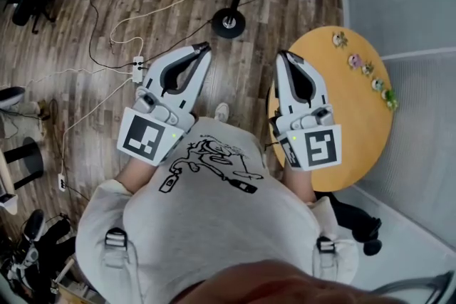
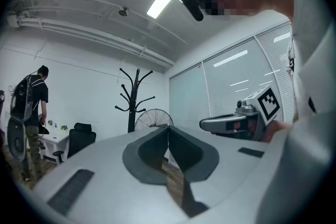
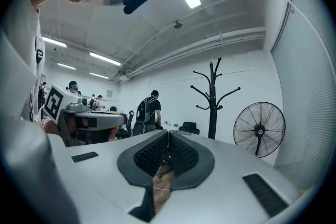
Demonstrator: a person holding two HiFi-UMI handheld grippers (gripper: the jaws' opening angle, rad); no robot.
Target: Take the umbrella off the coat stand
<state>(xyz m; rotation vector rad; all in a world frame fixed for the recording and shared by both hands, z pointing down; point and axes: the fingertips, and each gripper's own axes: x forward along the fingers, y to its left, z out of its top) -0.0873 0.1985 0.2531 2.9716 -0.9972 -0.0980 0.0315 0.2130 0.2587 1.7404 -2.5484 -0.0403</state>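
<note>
Though far off, a black, upright, many-armed coat stand (image 3: 212,107).

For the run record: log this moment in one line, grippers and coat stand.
left gripper: shut, empty | right gripper: shut, empty | coat stand: ahead, not reached, visible hooks bare | fan: beside stand

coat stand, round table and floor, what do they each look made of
Coat stand: matt black, thin curved arms; painted metal or dark wood, cannot tell which. Table: smooth honey-coloured round top, likely wood or laminate. Floor: brown planks with visible grain and seams, wood or a wood-look laminate.
</note>
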